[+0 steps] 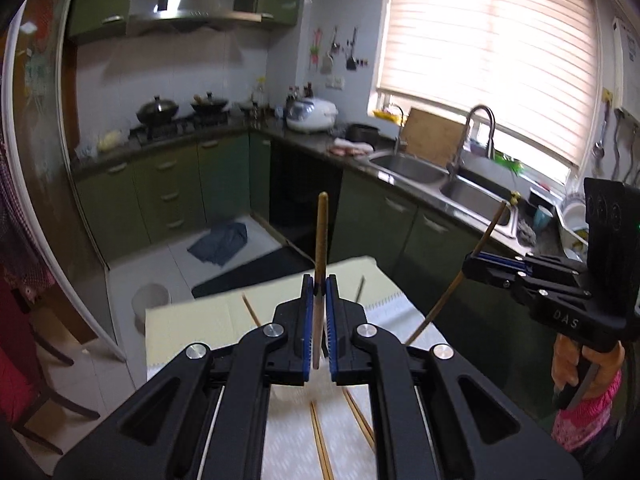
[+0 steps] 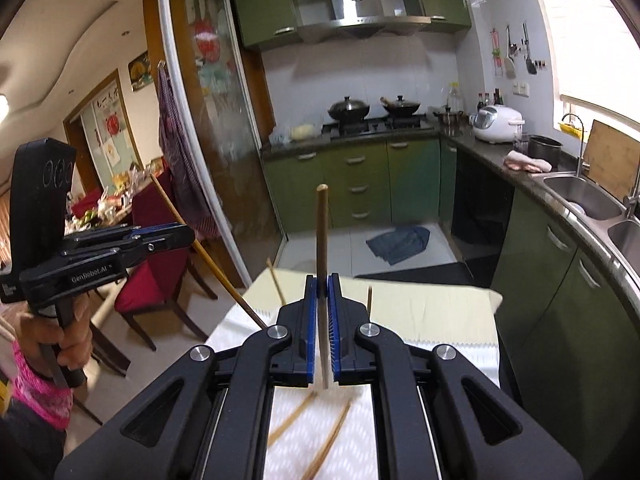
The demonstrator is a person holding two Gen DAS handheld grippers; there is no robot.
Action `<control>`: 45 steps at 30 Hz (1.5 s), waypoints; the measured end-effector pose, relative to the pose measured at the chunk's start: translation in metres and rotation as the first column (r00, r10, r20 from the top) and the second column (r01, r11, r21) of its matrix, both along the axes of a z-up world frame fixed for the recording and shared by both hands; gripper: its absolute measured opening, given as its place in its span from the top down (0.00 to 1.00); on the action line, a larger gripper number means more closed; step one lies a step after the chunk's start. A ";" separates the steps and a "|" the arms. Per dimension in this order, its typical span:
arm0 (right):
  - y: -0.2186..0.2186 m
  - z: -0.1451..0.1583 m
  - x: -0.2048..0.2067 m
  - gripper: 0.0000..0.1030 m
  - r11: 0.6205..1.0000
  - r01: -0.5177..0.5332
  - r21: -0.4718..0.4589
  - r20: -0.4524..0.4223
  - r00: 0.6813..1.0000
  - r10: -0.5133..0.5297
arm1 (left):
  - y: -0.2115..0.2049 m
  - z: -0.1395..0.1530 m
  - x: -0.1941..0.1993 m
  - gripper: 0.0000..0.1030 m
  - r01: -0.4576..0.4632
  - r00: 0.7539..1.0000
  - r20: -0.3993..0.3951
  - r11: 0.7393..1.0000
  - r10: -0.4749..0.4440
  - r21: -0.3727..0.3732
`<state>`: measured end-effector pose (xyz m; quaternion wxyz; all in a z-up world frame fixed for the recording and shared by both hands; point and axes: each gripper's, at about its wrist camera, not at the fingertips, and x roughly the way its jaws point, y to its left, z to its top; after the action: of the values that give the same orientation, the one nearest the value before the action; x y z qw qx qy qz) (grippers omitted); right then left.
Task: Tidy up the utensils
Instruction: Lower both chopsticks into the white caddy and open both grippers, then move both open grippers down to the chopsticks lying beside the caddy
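Above the table [image 1: 192, 320], each gripper — left [image 1: 319, 288], right [image 2: 323, 286] — clamps one chopstick [image 1: 321, 240]; carry both upright to avoid slipping.

One wooden chopstick [image 1: 321, 240] clamped upright in left gripper [image 1: 319, 288], another [image 2: 322, 232] upright in right gripper [image 2: 322, 286]. Four loose chopsticks [image 1: 320, 440] lie scattered on white cloth [image 1: 296, 440] below.

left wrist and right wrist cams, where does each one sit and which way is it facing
Left wrist: sits on the left gripper, shut on a chopstick, facing the sink and window; the right gripper and its hand show.
Right wrist: sits on the right gripper, shut on a chopstick, facing the stove; the left gripper shows.
Shared: green cabinets, table, loose chopsticks.
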<state>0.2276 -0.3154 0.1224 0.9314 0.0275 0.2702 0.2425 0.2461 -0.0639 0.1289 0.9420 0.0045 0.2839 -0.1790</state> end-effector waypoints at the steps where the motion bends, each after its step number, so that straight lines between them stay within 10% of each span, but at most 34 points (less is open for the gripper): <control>1: 0.001 0.003 0.007 0.94 1.000 0.006 0.006 0.007 1.000 -0.006 | 0.000 0.000 0.005 0.94 -0.010 1.000 0.009 1.000 0.010 -0.001; 19: 0.033 -0.062 0.088 0.93 0.997 0.041 -0.072 -0.075 0.996 -0.046 | 0.009 -0.098 0.067 0.88 -0.057 0.984 -0.165 0.996 0.068 0.069; 34: 0.008 -0.066 0.005 0.78 0.999 0.002 -0.052 -0.070 0.998 -0.005 | -0.001 -0.111 0.011 0.67 -0.022 0.985 -0.167 0.992 0.043 0.126; 39: -0.012 -0.131 -0.017 0.78 0.993 0.017 -0.117 -0.218 0.975 -0.042 | -0.008 -0.179 -0.006 0.67 0.046 0.944 -0.330 0.986 0.010 0.161; 45: -0.043 -0.183 -0.014 0.73 0.981 0.080 -0.174 -0.320 0.938 -0.134 | -0.013 -0.272 0.001 0.67 0.084 0.826 -0.563 0.982 0.026 0.170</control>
<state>0.2135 -0.3587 -0.0606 0.8839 0.0083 0.4389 0.1611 0.2470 -0.0774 -0.1427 0.8090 0.0444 0.5641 -0.1592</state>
